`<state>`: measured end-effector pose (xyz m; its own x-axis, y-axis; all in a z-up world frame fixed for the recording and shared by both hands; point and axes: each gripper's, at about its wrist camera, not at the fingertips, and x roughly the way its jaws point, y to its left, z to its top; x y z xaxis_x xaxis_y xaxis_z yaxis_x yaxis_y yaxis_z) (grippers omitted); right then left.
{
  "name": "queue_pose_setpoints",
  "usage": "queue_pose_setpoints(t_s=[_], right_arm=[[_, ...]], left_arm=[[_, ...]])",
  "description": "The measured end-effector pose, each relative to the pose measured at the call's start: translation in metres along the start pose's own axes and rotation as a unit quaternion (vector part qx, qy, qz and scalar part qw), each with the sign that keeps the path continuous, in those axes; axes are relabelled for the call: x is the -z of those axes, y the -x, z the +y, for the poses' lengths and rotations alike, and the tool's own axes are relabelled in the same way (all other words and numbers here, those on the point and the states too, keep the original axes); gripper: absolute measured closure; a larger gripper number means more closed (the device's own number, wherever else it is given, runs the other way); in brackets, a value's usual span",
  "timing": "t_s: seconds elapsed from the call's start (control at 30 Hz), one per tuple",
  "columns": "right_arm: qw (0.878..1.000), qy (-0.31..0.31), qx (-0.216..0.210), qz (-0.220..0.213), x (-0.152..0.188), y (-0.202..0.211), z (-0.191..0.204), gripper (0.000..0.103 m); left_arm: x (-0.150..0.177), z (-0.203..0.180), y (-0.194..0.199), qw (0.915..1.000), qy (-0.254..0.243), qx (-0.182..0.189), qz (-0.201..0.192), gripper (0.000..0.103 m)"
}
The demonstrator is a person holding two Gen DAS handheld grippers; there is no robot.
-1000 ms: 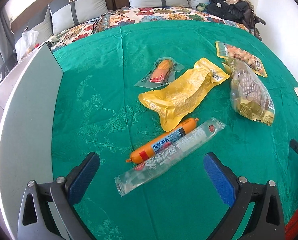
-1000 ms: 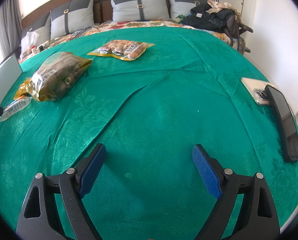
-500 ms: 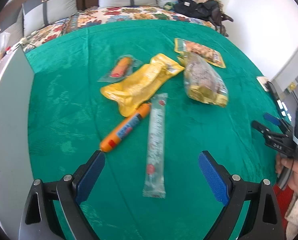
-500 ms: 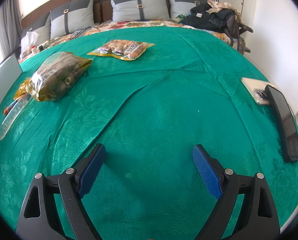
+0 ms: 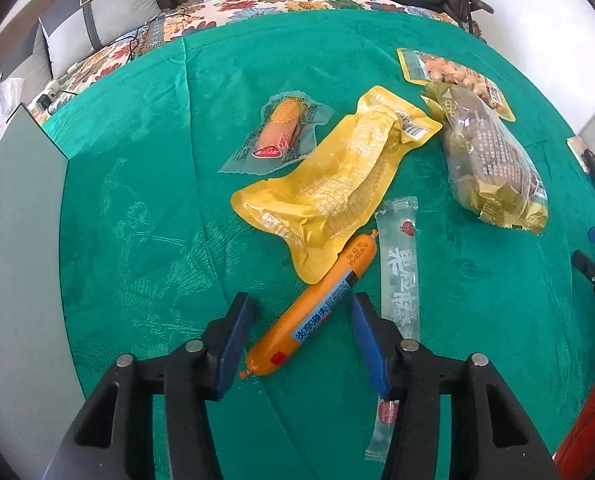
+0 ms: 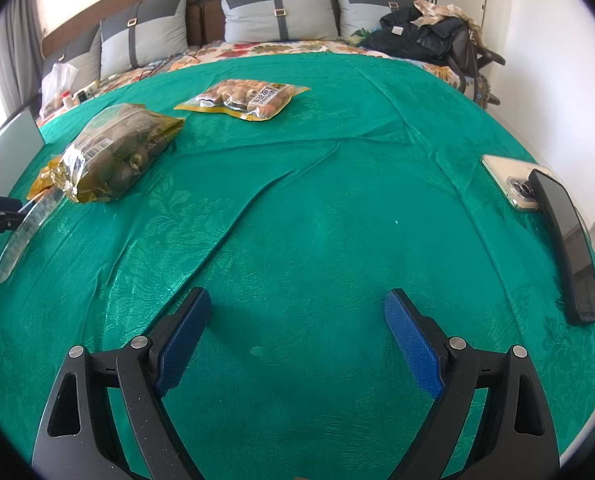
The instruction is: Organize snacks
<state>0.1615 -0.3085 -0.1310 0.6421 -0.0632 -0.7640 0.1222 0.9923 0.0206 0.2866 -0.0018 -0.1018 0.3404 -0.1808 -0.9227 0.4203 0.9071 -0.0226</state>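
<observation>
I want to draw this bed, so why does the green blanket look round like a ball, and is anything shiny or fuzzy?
Left wrist view: the fisheye lens bulges the green blanket; daylight glints on the yellow pouch and clear stick packet; print stays sharp. Right wrist view: same bulge, dark corners, glare on the brown snack bag.

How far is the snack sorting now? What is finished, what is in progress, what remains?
Nothing looks sorted yet: the yellow pouch, brown bag, nut pack, small sausage pack and clear stick pack lie loose on the green cloth. In progress: the left gripper has been closing around the orange sausage, not yet pressing. The right gripper waits open.
</observation>
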Motion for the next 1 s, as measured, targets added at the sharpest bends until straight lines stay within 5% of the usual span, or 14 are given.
queue_pose_setpoints(t_s=[0.17, 0.47, 0.7, 0.8, 0.87, 1.0], right_arm=[[1.0, 0.0, 0.0, 0.0, 0.0, 0.0, 0.0, 0.011], [1.0, 0.0, 0.0, 0.0, 0.0, 0.0, 0.0, 0.012], [1.0, 0.0, -0.001, 0.001, 0.0, 0.001, 0.0, 0.012], [1.0, 0.0, -0.001, 0.001, 0.0, 0.001, 0.0, 0.012], [1.0, 0.0, -0.001, 0.001, -0.001, 0.001, 0.0, 0.012], [1.0, 0.0, -0.001, 0.001, -0.001, 0.001, 0.0, 0.012]], left_arm=[[0.019, -0.004, 0.01, 0.9987, 0.048, 0.012, -0.008, 0.087], [0.106, -0.002, 0.048, 0.9872, 0.155, -0.016, -0.037, 0.087], [0.122, 0.003, 0.049, 0.9817, 0.181, -0.02, -0.054, 0.086], [0.122, 0.003, 0.049, 0.9819, 0.173, -0.026, -0.072, 0.065], [0.121, 0.005, 0.046, 0.9809, 0.172, -0.049, -0.075, 0.031], [0.123, 0.003, 0.04, 0.9802, 0.152, -0.094, -0.085, 0.024]])
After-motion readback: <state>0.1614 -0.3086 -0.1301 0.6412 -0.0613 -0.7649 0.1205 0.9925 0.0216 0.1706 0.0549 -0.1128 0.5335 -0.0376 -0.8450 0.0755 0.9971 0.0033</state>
